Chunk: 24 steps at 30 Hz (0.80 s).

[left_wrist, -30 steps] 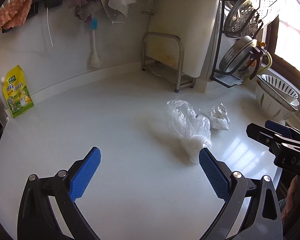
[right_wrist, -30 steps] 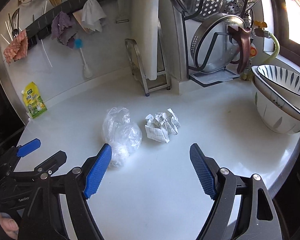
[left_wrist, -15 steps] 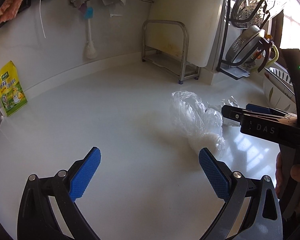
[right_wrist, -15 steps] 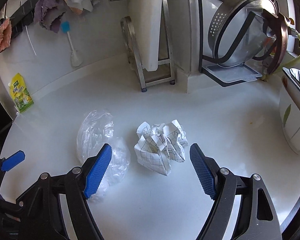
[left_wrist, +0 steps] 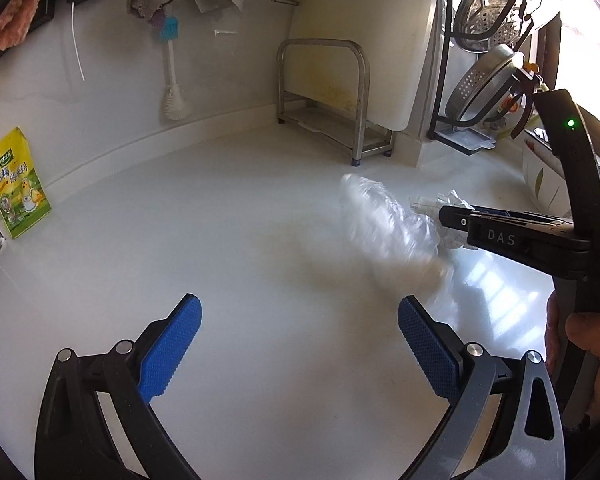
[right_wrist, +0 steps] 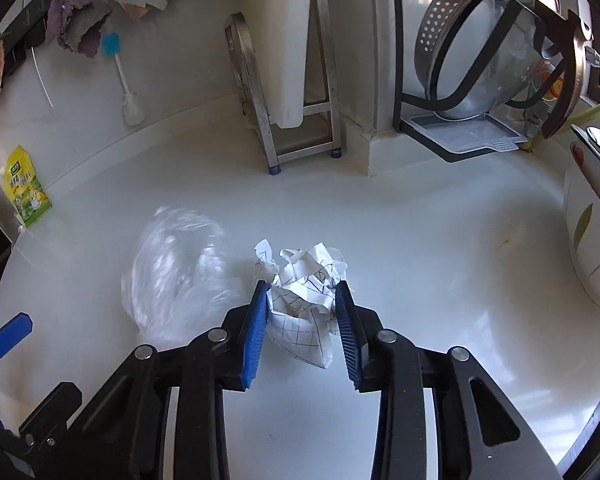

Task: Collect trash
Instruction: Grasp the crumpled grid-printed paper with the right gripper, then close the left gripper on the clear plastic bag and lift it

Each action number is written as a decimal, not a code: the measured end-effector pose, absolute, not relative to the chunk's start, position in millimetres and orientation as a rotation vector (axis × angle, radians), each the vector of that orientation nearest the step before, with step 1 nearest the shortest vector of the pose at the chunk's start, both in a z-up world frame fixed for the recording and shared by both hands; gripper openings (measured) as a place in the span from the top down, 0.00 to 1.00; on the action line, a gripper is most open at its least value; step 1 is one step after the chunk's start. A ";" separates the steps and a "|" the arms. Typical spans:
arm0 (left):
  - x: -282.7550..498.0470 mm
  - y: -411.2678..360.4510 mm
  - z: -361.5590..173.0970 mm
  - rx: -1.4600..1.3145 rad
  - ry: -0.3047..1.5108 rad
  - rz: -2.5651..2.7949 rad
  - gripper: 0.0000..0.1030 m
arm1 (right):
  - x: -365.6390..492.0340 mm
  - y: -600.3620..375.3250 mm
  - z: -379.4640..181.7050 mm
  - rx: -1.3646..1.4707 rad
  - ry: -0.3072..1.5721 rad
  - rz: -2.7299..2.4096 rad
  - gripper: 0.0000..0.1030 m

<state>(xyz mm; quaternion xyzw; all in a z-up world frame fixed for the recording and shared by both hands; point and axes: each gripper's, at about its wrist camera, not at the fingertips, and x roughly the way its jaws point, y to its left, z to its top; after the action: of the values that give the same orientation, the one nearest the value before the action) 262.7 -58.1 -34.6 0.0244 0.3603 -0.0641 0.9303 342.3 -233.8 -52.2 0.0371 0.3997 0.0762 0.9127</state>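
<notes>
A crumpled sheet of white paper with grid lines (right_wrist: 300, 276) lies on the white counter (right_wrist: 420, 260). My right gripper (right_wrist: 302, 285) has its jaws closing on it, and both blue pads press the wad's sides. A clear crumpled plastic bag (right_wrist: 172, 272) lies just left of the paper, blurred. In the left wrist view the bag (left_wrist: 384, 232) sits ahead and to the right of my left gripper (left_wrist: 300, 302), which stands open with nothing between its fingers. The right gripper (left_wrist: 446, 214) reaches in from the right, in a person's hand, and the paper (left_wrist: 452, 200) peeks out behind it.
A yellow pouch (left_wrist: 18, 188) leans on the wall at the far left. A metal rack (left_wrist: 332, 100) with a white cutting board stands at the back. A dish rack with a colander (right_wrist: 480, 60) and stacked bowls (right_wrist: 592, 240) fills the right side.
My right gripper moved forward over the crumpled paper and its jaws came together on it. The plastic bag beside it now looks blurred. The left gripper stayed open and hardly moved.
</notes>
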 end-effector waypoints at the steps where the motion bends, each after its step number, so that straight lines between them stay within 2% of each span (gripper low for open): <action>1: 262.9 -58.8 -35.0 0.048 0.741 -0.131 0.06 | 339.5 -236.1 -50.6 0.087 0.817 0.156 0.71; 9: 267.2 -67.0 -31.6 -0.004 0.743 -0.120 0.06 | 297.9 -255.4 -35.3 0.111 0.714 0.090 0.75; 24: 291.3 -103.2 -40.0 -0.025 0.810 -0.100 0.06 | 271.7 -306.8 -29.2 0.259 0.669 0.060 0.77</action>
<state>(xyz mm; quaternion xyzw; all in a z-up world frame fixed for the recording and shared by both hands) 291.3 -103.2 -40.0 -0.0120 0.3938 -0.0486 0.9179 271.7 -306.8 -29.2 0.1267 0.3275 0.0292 0.9359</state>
